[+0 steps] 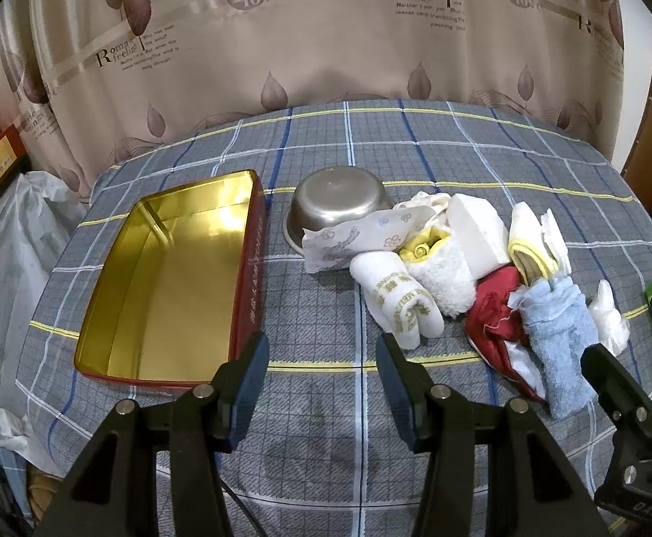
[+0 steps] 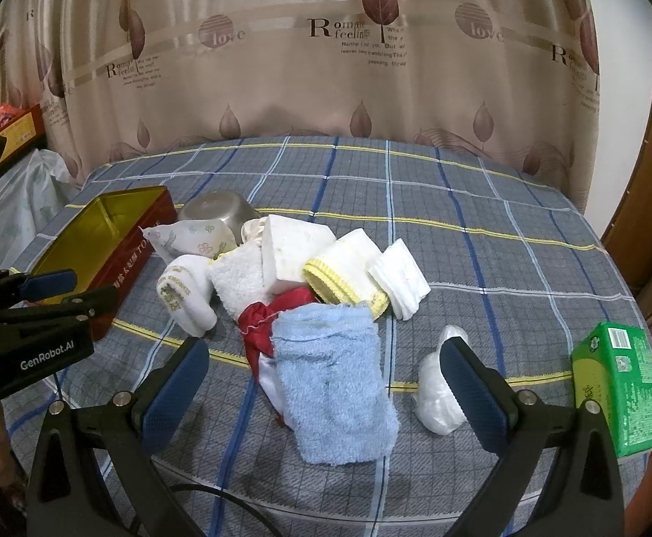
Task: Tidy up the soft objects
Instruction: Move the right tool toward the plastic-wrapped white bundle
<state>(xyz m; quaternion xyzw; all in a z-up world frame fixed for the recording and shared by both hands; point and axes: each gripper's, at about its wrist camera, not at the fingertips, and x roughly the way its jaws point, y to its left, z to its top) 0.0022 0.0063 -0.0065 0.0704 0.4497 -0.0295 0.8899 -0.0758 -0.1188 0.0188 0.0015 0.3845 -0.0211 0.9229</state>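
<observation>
Tin left of cloth pile

Plaid cloth covers the table across mid-frame. Beige leaf-printed curtain fills the upper frame. Steel bowl sits inverted at centre. Green carton stands at right edge. Wooden door at far right. White plastic bag at left edge.

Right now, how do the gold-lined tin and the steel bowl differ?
The tin is rectangular, red outside and gold inside; the steel bowl is round and plain metal. The tin sits clear of the pile, while a printed cloth drapes over the bowl's rim. Both stand open side up on the checked cloth.
</observation>
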